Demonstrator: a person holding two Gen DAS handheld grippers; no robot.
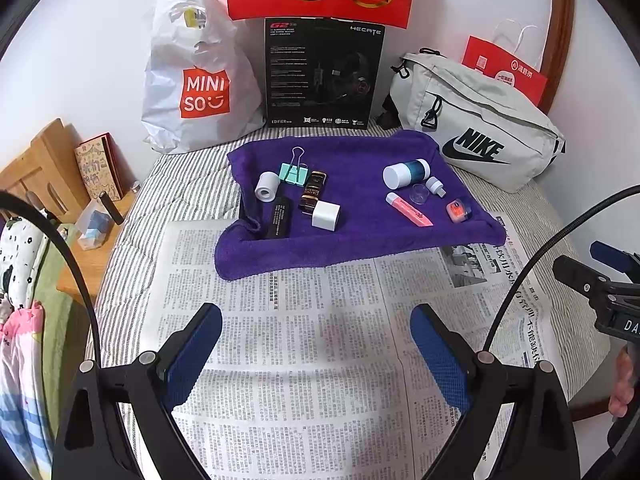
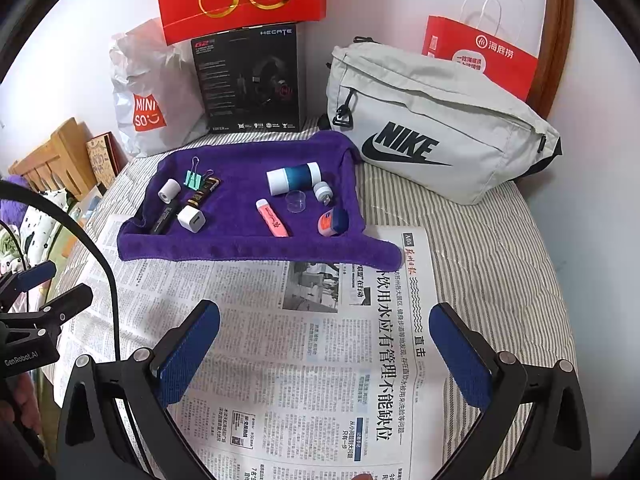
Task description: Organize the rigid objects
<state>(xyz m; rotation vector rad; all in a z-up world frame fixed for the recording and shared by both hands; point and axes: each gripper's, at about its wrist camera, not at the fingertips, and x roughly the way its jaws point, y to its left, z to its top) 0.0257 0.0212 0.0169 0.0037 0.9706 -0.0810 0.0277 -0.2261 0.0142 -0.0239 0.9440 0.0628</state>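
Both grippers, left gripper [image 1: 316, 354] and right gripper [image 2: 324, 354], hover spread and empty over newspaper [image 2: 280, 360], small objects ahead on purple towel [image 2: 240, 240].

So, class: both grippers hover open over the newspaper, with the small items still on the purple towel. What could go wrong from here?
1. The white and blue bottle lies on its side, so a nudge could roll it into the clear cap.
2. The white charger cube sits against the black and gold tube; the left gripper might drag both.
3. The purple towel is soft and rumpled, so the right gripper's fingers might snag it.
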